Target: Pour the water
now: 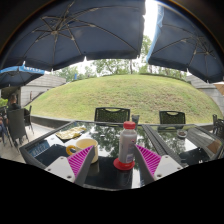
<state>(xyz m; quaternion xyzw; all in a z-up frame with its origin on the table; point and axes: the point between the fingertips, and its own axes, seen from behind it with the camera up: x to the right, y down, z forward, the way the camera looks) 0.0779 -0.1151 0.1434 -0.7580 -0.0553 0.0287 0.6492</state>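
A clear plastic bottle [127, 145] with a red cap and a red base stands upright on the dark glass table [105, 172]. It is between my fingers, nearer the right one, with a gap on either side. My gripper [115, 162] is open, its magenta pads [80, 160] showing on both sides. A pale yellow cup [82, 148] stands on the table just behind the left finger, left of the bottle. I cannot see inside the cup or tell the bottle's fill.
A flat tray with something on it [70, 132] lies farther back on the left of the table. Dark chairs [112, 114] stand along the far side and another [15, 125] at the left. A patio umbrella [90, 30] hangs overhead; a grassy slope [120, 95] lies beyond.
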